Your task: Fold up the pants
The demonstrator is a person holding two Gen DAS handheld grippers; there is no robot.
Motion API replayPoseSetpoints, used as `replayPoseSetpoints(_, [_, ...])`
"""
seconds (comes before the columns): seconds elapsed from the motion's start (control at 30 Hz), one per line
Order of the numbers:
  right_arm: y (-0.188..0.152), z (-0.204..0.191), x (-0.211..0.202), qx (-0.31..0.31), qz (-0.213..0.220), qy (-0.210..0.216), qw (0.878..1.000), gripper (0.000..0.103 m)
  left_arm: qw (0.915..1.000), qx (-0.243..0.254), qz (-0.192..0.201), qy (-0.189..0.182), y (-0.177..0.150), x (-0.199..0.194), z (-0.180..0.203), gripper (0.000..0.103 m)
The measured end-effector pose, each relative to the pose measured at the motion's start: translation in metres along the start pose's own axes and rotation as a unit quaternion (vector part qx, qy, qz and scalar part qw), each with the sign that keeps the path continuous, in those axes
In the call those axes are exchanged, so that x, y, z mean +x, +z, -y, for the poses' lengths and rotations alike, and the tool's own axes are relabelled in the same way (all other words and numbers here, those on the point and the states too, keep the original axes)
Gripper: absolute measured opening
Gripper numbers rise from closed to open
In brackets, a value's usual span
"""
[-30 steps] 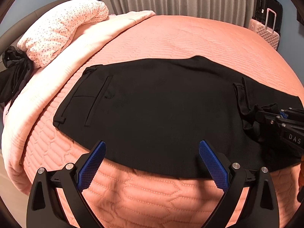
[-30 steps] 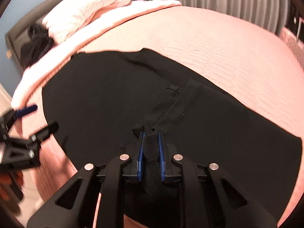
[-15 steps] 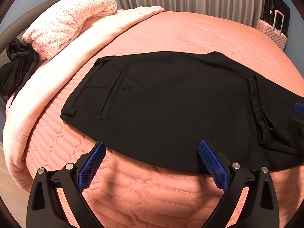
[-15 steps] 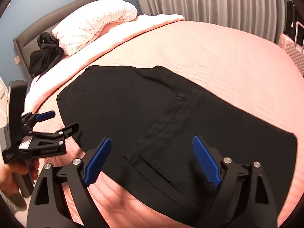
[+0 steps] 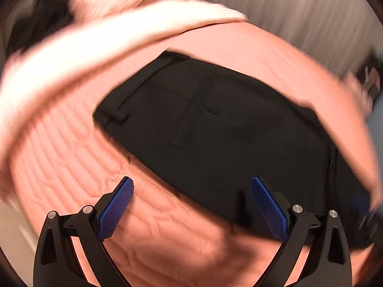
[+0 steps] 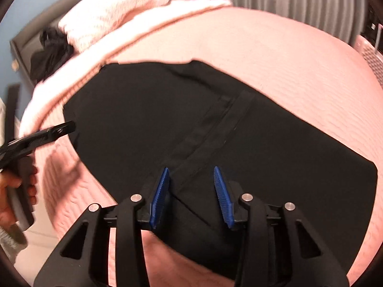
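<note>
Lying flat on the bed (image 6: pixel 299 55), black pants (image 6: pixel 167 119) just beyond the right claw (image 6: pixel 191 196), closing, gripping nothing, left claw (image 5: pixel 191 205) wide open

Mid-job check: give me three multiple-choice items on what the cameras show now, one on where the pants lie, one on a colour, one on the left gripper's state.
1. Where do the pants lie?
A. Flat on the bed cover
B. On the floor
C. Over the pillow

2. What colour are the pants?
A. Pink
B. Black
C. Grey

3. How is the left gripper?
A. Shut on the pants
B. Shut on the pillow
C. Open, holding nothing

Answers:
1 A: the pants spread flat across the pink bed cover.
2 B: the cloth is plain black against the pink.
3 C: in the left wrist view its blue pads stand wide apart, with nothing pinched between them.
</note>
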State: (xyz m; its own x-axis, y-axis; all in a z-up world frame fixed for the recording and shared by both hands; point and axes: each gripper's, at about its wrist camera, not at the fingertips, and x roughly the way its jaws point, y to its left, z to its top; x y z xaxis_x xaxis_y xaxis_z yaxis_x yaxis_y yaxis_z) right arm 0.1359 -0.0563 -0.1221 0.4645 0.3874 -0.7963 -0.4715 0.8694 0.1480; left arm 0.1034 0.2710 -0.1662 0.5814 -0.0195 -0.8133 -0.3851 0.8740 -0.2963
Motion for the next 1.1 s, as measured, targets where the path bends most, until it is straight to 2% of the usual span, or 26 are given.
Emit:
replayPoseSetpoints(0.03, [-0.001, -0.003, -0.003, -0.001, 0.004, 0.000, 1.000, 0.039, 0.9970, -0.063, -0.007, -0.044, 0.008, 0.007, -0.021, 0.098])
replayPoseSetpoints(0.07, [-0.002, -0.009, -0.008, -0.006, 0.007, 0.001, 1.000, 0.039, 0.9911, -0.113, -0.010, -0.069, 0.013, 0.014, -0.036, 0.098])
replayPoseSetpoints(0.1, [-0.002, -0.014, -0.010, -0.012, 0.008, 0.001, 1.000, 0.039, 0.9840, -0.154, -0.005, -0.090, 0.017, 0.021, -0.048, 0.098])
replayPoseSetpoints(0.13, [-0.003, -0.021, -0.013, -0.017, 0.008, -0.001, 1.000, 0.039, 0.9801, -0.172, 0.001, -0.099, 0.020, 0.023, -0.054, 0.098])
replayPoseSetpoints(0.2, [-0.004, -0.026, -0.016, -0.016, 0.006, 0.007, 1.000, 0.039, 0.9771, -0.185, 0.017, -0.104, 0.034, 0.030, -0.060, 0.098])
replayPoseSetpoints(0.27, [-0.003, -0.036, -0.017, -0.015, 0.002, 0.016, 1.000, 0.039, 0.9754, -0.175, 0.019, -0.133, 0.050, 0.041, -0.058, 0.098])
replayPoseSetpoints(0.33, [-0.005, -0.041, -0.022, -0.020, 0.006, 0.021, 1.000, 0.039, 0.9761, -0.181, 0.001, -0.121, 0.059, 0.054, -0.053, 0.097])
replayPoseSetpoints(0.4, [-0.006, -0.051, -0.024, -0.027, 0.006, 0.025, 0.999, 0.039, 0.9766, -0.186, 0.002, -0.108, 0.065, 0.060, -0.050, 0.098])
replayPoseSetpoints(0.43, [-0.006, -0.054, -0.025, -0.030, 0.006, 0.025, 0.999, 0.039, 0.9758, -0.190, 0.002, -0.108, 0.067, 0.061, -0.051, 0.098])
replayPoseSetpoints(0.5, [-0.006, -0.060, -0.026, -0.037, 0.007, 0.025, 0.999, 0.039, 0.9694, -0.204, 0.024, -0.134, 0.064, 0.057, -0.057, 0.097])
replayPoseSetpoints(0.53, [-0.007, -0.062, -0.027, -0.039, 0.009, 0.023, 0.999, 0.039, 0.9665, -0.207, 0.034, -0.149, 0.063, 0.055, -0.061, 0.092])
replayPoseSetpoints(0.57, [-0.007, -0.063, -0.028, -0.041, 0.011, 0.021, 0.999, 0.039, 0.9627, -0.206, 0.050, -0.168, 0.060, 0.053, -0.065, 0.065])
replayPoseSetpoints(0.6, [-0.007, -0.063, -0.029, -0.042, 0.012, 0.020, 0.999, 0.039, 0.9639, -0.203, 0.050, -0.166, 0.059, 0.055, -0.067, 0.043])
replayPoseSetpoints(0.63, [-0.008, -0.064, -0.030, -0.042, 0.013, 0.017, 0.999, 0.039, 0.9659, -0.195, 0.042, -0.165, 0.060, 0.060, -0.068, 0.011])
replayPoseSetpoints(0.7, [-0.009, -0.062, -0.035, -0.041, 0.018, 0.010, 0.999, 0.039, 0.9650, -0.191, 0.043, -0.175, 0.064, 0.064, -0.069, 0.011])
replayPoseSetpoints(0.8, [-0.012, -0.056, -0.044, -0.034, 0.025, -0.006, 0.999, 0.039, 0.9808, -0.108, 0.070, -0.146, 0.075, 0.045, -0.038, 0.009])
replayPoseSetpoints(0.87, [-0.015, -0.046, -0.054, -0.022, 0.032, -0.016, 0.999, 0.039, 0.9837, -0.042, 0.102, -0.142, 0.083, 0.017, -0.003, 0.009])
replayPoseSetpoints(0.93, [-0.018, -0.028, -0.068, -0.005, 0.044, -0.035, 0.998, 0.039, 0.9803, 0.031, 0.128, -0.147, 0.086, -0.010, 0.039, 0.009])
replayPoseSetpoints(1.0, [-0.022, -0.008, -0.082, 0.017, 0.052, -0.050, 0.997, 0.039, 0.9677, 0.129, 0.150, -0.156, 0.077, -0.042, 0.100, 0.009])
replayPoseSetpoints(1.03, [-0.025, 0.003, -0.090, 0.030, 0.057, -0.062, 0.996, 0.039, 0.9588, 0.169, 0.157, -0.165, 0.068, -0.055, 0.127, 0.009])
replayPoseSetpoints(1.1, [-0.034, 0.034, -0.110, 0.061, 0.063, -0.097, 0.991, 0.039, 0.9332, 0.249, 0.161, -0.203, 0.037, -0.080, 0.188, 0.009])
